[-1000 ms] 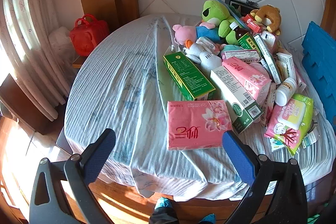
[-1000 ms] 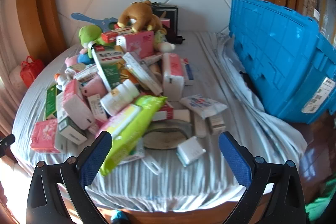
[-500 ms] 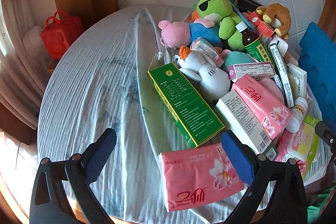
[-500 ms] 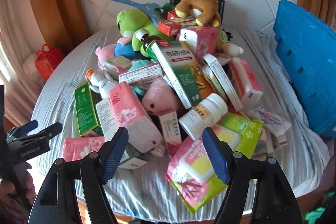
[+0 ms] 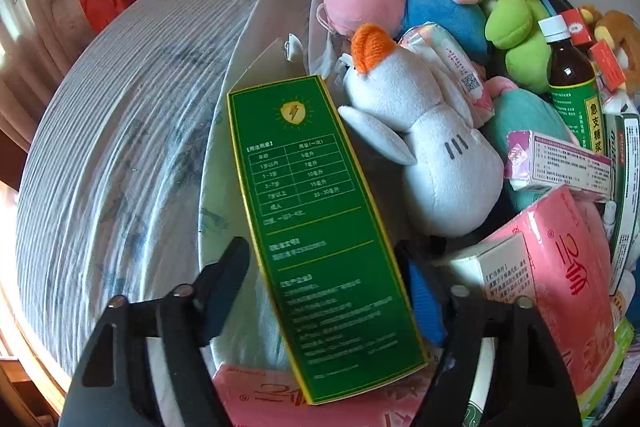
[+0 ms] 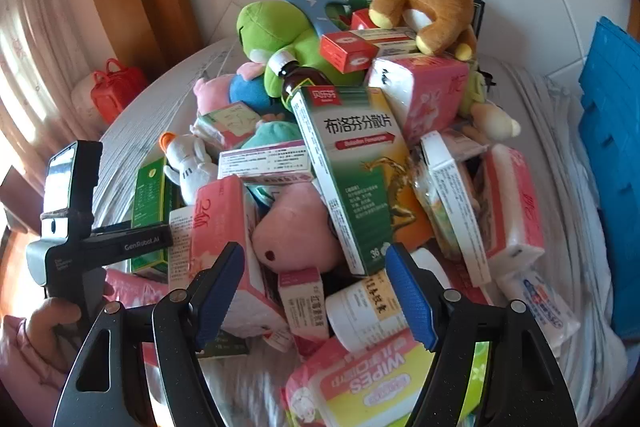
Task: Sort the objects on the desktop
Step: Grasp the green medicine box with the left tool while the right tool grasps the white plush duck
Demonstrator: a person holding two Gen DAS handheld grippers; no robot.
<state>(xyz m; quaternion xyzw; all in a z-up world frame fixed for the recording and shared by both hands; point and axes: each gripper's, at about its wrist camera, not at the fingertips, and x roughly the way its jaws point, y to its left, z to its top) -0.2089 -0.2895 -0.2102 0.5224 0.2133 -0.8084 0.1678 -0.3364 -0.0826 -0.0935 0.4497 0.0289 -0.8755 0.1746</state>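
Green cardboard medicine box, long and flat with a yellow edge and white print, lies at the near left fringe of the heap on the round table under its pale striped cloth. Its long axis runs away from the left gripper and leans a little to the left, its near end resting over a pink soft tissue pack. The box passes straight between the left gripper's two blue-padded fingers, so the grip falls across its narrow width. Those jaws are closing; the right pad looks at or very near the box's edge, while a sliver of cloth shows between the left pad and the box, so I judge it not yet clamped. A white plush duck with an orange tuft lies just beside the box on its right.

The left hand is plainly the nearer one. The right gripper hangs part-open and empty over the middle of the heap, above a pink plush toy and a white pill bottle.

One container shows: a blue plastic crate at the table's right side. Only its outer wall is visible, so its contents cannot be told.
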